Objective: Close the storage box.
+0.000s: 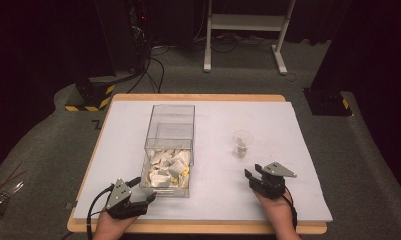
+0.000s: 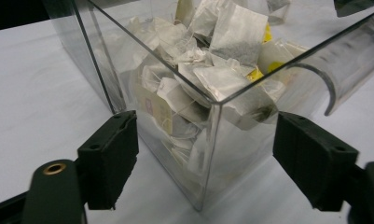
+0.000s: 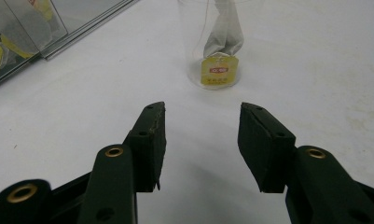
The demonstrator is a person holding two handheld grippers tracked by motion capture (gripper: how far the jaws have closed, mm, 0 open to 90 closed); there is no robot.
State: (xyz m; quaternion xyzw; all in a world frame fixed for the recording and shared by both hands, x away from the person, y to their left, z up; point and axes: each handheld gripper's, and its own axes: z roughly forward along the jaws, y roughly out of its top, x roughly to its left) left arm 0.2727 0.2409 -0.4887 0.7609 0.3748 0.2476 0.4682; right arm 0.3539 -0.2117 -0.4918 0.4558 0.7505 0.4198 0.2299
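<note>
The clear rectangular plastic box [image 1: 169,150], its near half heaped with white paper tea bags [image 1: 167,167] bearing yellow tags, stood left of centre on the pale sheet covering the wooden table [image 1: 268,165]; a transparent divider closed off its far, bare half. In the left gripper view the near corner of the box rose directly between my jaws, the bags [image 2: 208,70] piled behind its wall. My left gripper [image 1: 136,196] lay just beside that corner with its jaws spread wide and nothing between the pads. To the right, well apart from the box, stood a small clear plastic cup [image 1: 242,144] already holding one tea bag [image 3: 224,35], its yellow tag pressed against the cup wall. My right gripper [image 1: 254,176] rested near the cup, pointed at it, jaws likewise parted and unloaded. I judged the step in hand to be the approach for another bag. The next move called for lifting the left gripper over the box rim, descending onto a single bag, and pinching one without dragging out its tangled neighbours.
</note>
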